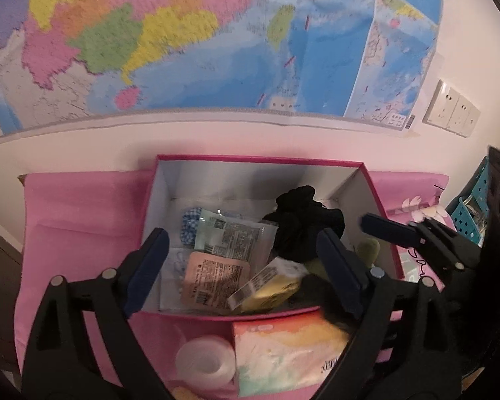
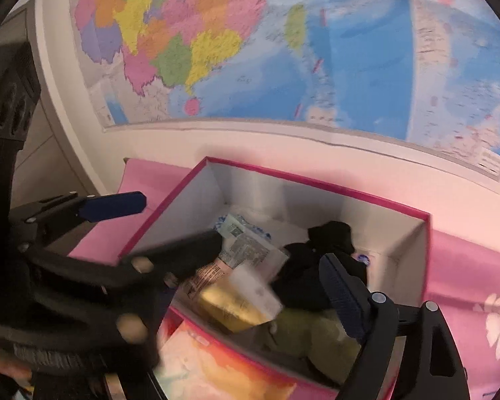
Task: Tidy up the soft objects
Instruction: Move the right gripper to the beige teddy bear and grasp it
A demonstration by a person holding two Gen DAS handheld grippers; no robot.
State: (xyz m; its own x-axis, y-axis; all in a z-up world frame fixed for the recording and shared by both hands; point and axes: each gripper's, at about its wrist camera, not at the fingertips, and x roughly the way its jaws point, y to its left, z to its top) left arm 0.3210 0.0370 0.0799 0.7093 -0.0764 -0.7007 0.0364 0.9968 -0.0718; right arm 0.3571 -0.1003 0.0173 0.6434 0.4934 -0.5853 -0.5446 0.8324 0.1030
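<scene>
Both grippers hover over the box (image 1: 376,200): the left gripper (image 1: 241,266) has its fingers spread and holds nothing; the right gripper (image 2: 273,266) is likewise spread and bare. Behind, a map (image 1: 183,43) covers the wall. The pink-rimmed box sits on a pink cloth (image 1: 76,220) and holds a black cloth (image 1: 303,223), packets (image 1: 230,236) and a yellow pack (image 1: 273,291). Just before its near wall lie a tissue pack (image 1: 283,356) and a tape roll (image 1: 205,363).
</scene>
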